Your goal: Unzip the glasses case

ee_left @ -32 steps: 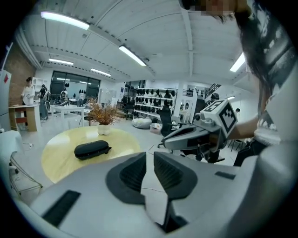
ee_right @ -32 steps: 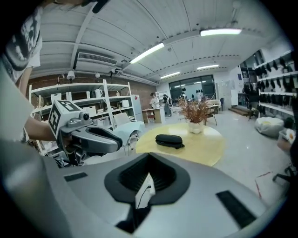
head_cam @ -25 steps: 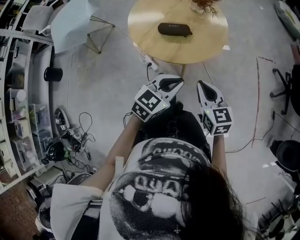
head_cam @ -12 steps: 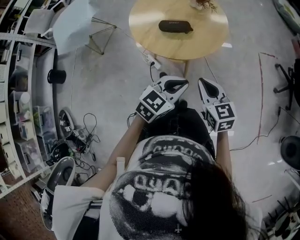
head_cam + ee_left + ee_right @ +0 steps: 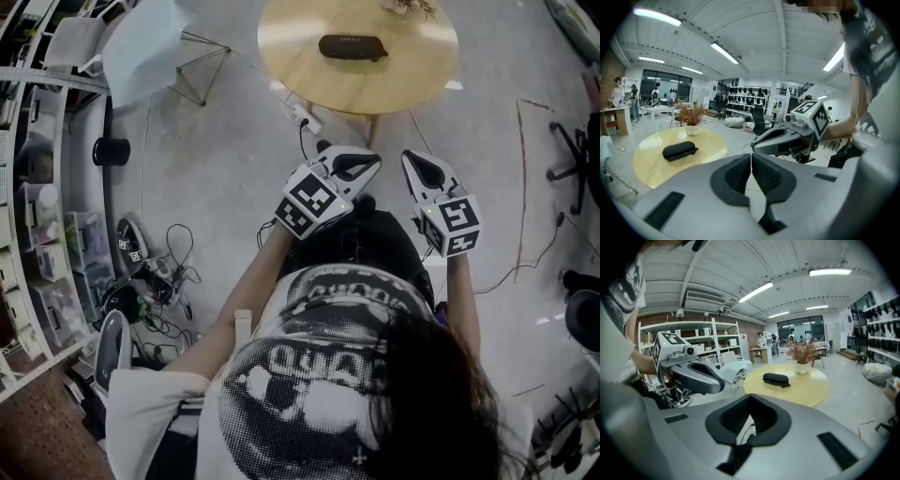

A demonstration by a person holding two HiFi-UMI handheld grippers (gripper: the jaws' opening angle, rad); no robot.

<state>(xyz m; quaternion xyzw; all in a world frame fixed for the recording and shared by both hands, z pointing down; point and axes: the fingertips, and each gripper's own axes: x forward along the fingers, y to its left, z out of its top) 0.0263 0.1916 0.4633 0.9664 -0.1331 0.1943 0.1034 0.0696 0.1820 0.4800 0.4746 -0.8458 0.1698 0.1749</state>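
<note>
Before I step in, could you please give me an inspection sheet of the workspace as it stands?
Surface: round wooden table, mostly bare.
Job's things: black glasses case lies flat near the middle of the table and looks closed.
Clutter: potted dried plant at the table's far edge.
Grippers: left tool and right tool are both shut with nothing between the jaws, held short of the table.
Cables: power strip on the floor by the table; cable tangle near the shelves.
Surroundings: shelves on the left, pale chair beside the table.
</note>
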